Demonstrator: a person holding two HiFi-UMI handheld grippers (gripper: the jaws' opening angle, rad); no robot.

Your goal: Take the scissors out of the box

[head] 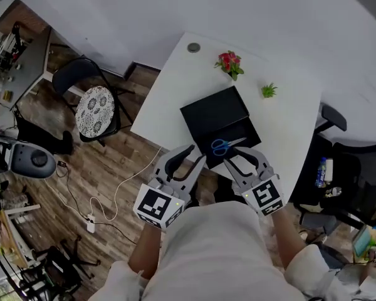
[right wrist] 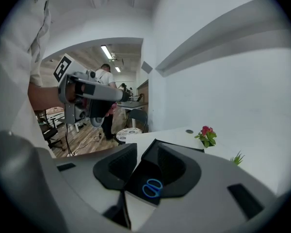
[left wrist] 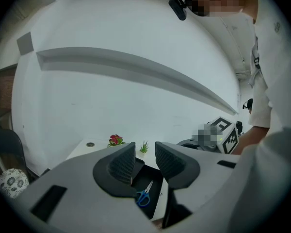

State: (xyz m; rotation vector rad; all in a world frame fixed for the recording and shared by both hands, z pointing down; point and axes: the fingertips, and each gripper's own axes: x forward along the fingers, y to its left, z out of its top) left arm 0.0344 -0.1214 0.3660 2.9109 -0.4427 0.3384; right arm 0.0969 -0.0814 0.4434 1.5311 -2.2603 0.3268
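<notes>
The scissors (head: 224, 145), blue-handled, lie in the open black box (head: 203, 115) near the white table's (head: 169, 99) front edge. Both grippers hover just short of that edge, pointing at the box. My left gripper (head: 191, 157) is off the box's near left corner, my right gripper (head: 243, 157) just in front of the scissors. In the left gripper view the jaws (left wrist: 144, 161) stand apart with nothing between them, and the scissors (left wrist: 144, 196) show below the gap. The right gripper's jaws (right wrist: 146, 164) are also open and empty, with the scissors (right wrist: 152, 188) just beyond the tips.
A red flower pot (head: 229, 63), a small green plant (head: 269, 91) and a round cable hole (head: 193, 47) sit at the table's far side. A chair with a patterned cushion (head: 95, 109) stands left, a black office chair (head: 357, 180) right. Cables lie on the wood floor.
</notes>
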